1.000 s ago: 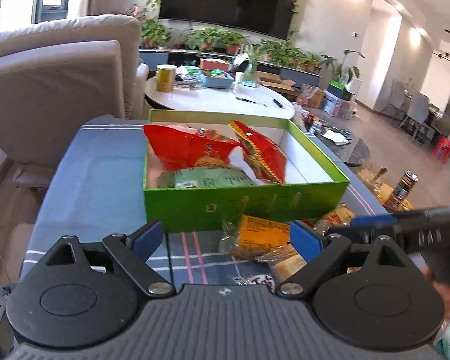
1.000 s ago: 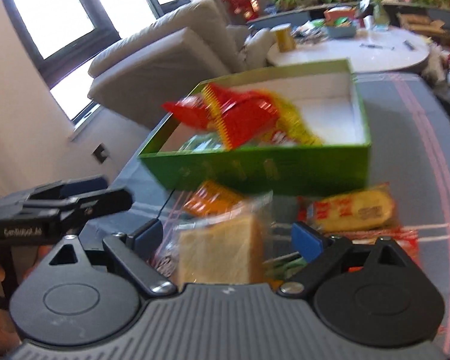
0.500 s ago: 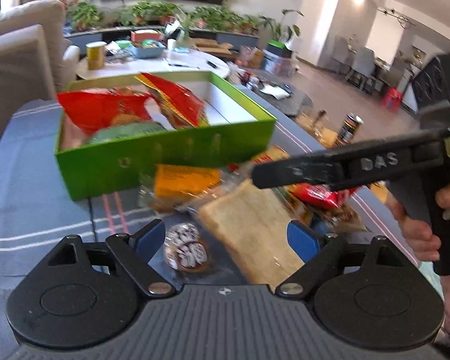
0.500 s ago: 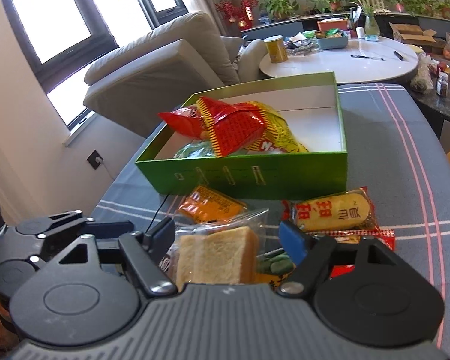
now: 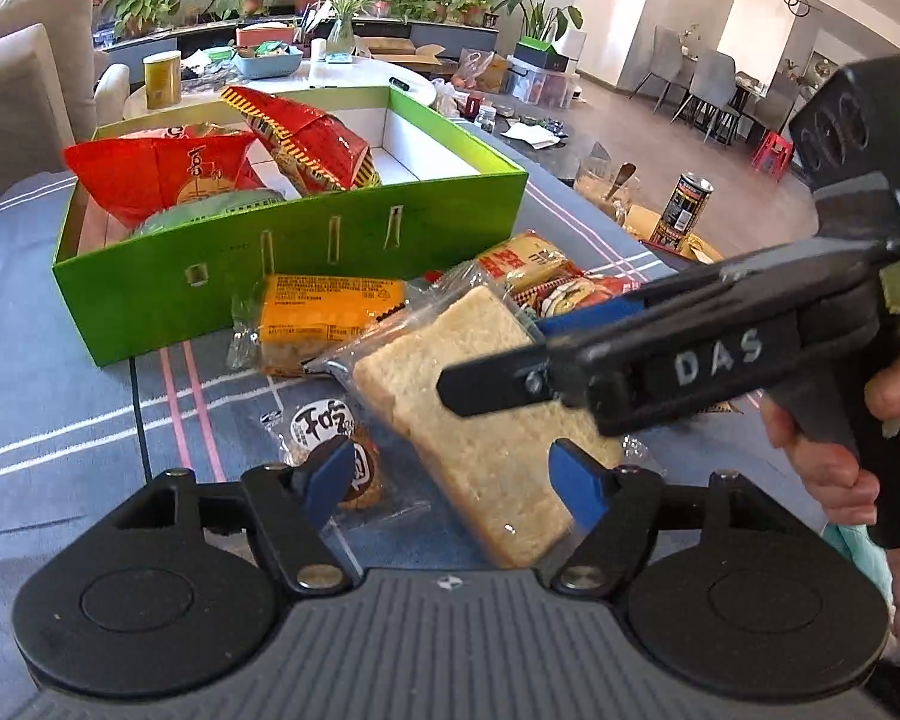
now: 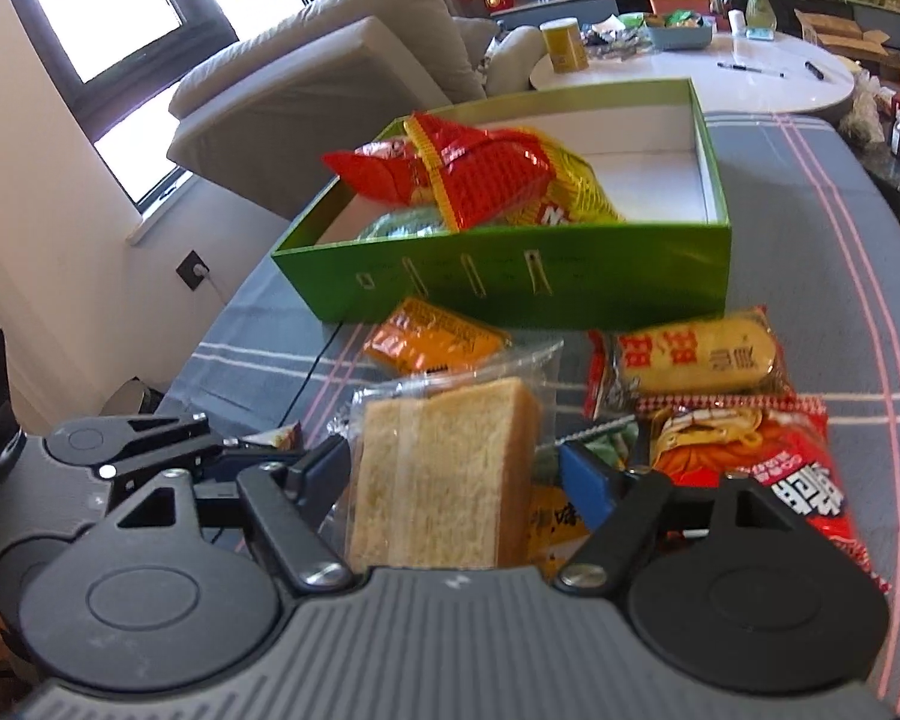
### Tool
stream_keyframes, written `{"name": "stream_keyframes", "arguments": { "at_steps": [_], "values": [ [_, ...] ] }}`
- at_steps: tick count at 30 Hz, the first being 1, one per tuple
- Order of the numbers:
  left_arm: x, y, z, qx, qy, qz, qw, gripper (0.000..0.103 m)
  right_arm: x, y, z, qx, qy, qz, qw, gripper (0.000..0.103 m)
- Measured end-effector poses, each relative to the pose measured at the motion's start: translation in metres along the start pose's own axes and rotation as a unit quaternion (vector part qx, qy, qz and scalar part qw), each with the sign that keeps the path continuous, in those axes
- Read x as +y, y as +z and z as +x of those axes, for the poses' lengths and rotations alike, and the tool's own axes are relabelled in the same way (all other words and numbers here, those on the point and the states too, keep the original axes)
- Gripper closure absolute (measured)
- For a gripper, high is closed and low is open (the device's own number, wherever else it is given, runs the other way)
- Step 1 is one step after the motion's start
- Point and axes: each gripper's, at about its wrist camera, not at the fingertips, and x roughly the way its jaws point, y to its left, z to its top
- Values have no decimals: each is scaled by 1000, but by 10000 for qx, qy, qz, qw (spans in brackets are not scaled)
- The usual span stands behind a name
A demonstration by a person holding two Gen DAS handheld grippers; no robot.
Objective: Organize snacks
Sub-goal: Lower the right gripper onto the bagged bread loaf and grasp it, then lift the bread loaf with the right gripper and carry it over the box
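Bread: 1 bagged loaf of sliced bread [image 6: 444, 474] is the item in hand, lifted off the bench [image 5: 60, 408] in front of 1 green box [image 5: 306, 252]. The right gripper [image 6: 456, 471] has its 2 blue-padded fingers [image 6: 585, 480] clamped on the bag's sides, the loaf standing upright between them. In the left view the same loaf lies slanted from 11 o'clock to 5 o'clock between the fingers of the left gripper [image 5: 450, 477], which are closing; its right pad sits just beside the crust, and its left pad [image 5: 327, 474] is apart from it over a round cookie packet [image 5: 336, 450]. The right tool's black arm crosses the bread from 3 o'clock.

Inside the box lie 2 red snack bags [image 5: 162, 171] and 1 green packet [image 5: 210, 213]. On the bench, 1 orange cracker pack [image 5: 324, 315] sits at 12 o'clock, 1 yellow cake pack [image 6: 702, 357] at 2 o'clock, and 1 red noodle pack [image 6: 750, 450] at 3 o'clock.
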Motion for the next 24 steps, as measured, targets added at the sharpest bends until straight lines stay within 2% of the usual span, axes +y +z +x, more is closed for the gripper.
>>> {"name": "stream_keyframes", "arguments": {
  "at_steps": [5,10,13,24],
  "values": [
    [-2,3,7,-42,-147,15,9999,35,3,0,4,-6,71,-12,10000,18],
    [-7,9,8,-65,50,-5,10000,41,8,1,4,-29,101,-57,9999,18],
    [-12,12,-3,-245,117,65,9996,41,10,2,-1,-128,111,-52,9998,18],
    [-32,51,-40,-1003,364,634,9923,41,23,33,-44,-1000,98,-245,9946,18]
  ]
}}
